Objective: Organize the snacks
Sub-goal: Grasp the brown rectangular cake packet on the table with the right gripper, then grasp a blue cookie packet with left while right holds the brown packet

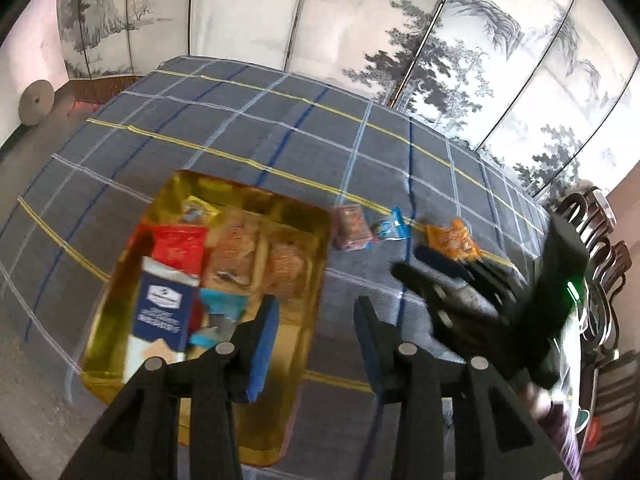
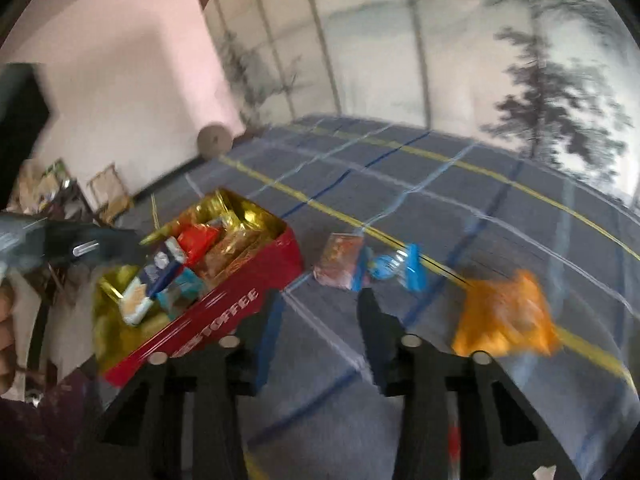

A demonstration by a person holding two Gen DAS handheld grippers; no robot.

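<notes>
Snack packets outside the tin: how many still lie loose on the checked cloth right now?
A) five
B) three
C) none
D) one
B: three lie on the checked cloth to the right of the tin: a pink packet, a blue wrapper and an orange packet. Neither the left claw nor the right claw holds anything.

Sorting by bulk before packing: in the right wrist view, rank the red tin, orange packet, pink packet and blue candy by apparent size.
1. red tin
2. orange packet, though nearness to the camera may inflate it
3. pink packet
4. blue candy
</notes>
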